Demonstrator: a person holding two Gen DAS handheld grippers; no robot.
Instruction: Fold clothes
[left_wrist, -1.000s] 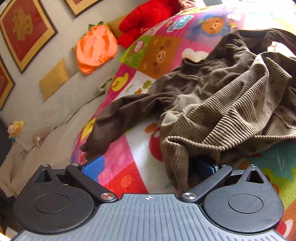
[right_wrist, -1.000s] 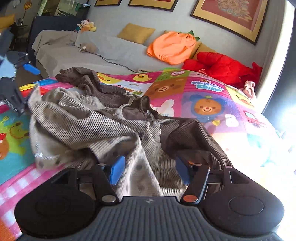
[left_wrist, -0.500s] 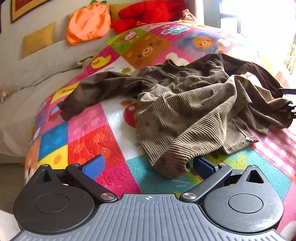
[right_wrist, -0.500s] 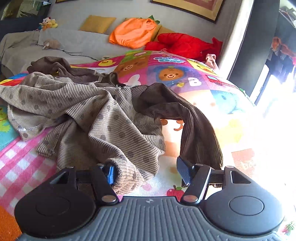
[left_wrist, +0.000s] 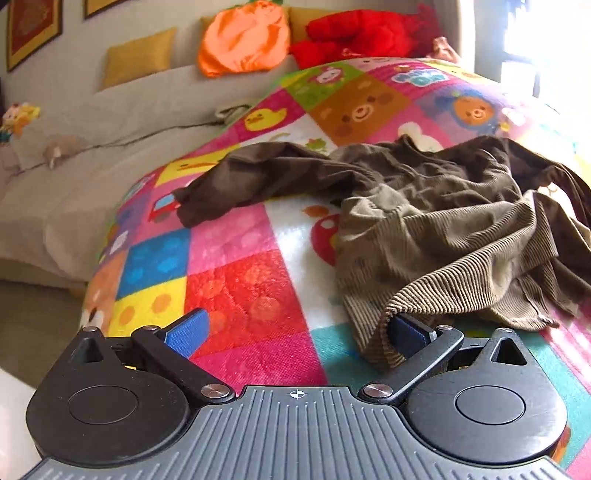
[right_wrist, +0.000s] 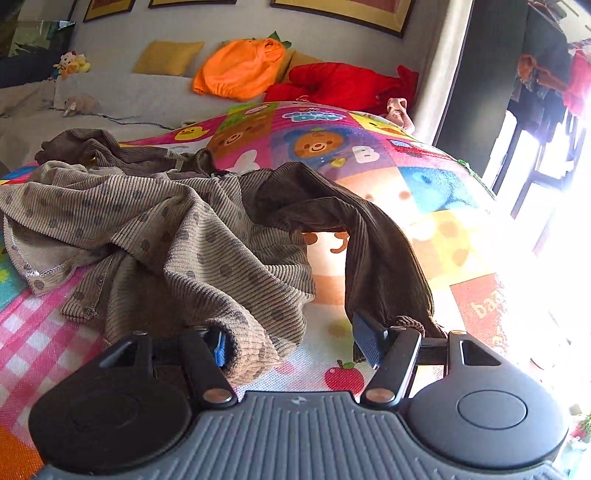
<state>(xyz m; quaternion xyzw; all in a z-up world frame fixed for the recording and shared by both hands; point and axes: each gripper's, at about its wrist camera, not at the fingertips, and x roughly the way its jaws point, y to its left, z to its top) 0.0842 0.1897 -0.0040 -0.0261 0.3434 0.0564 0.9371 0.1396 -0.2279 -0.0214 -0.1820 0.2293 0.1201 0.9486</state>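
A brown ribbed garment lay crumpled on a bright patchwork mat, spread from the mat's middle toward the near edge, with one dark sleeve stretched out over the squares to the left in the left wrist view.

The left gripper stood wide. Its left blue pad hung bare over a red square, while a rolled cuff of the garment draped over the right pad. Nothing was pinched between them.

The right gripper was also spread well apart. A dotted tan fold of the garment wrapped over its left pad, and the dark other sleeve looped across and touched the right pad. The gap between the pads showed only mat, with an apple print below.

Beyond the mat sat a grey sofa holding a yellow cushion, an orange plush and a red plush. Framed pictures hung on the wall above.
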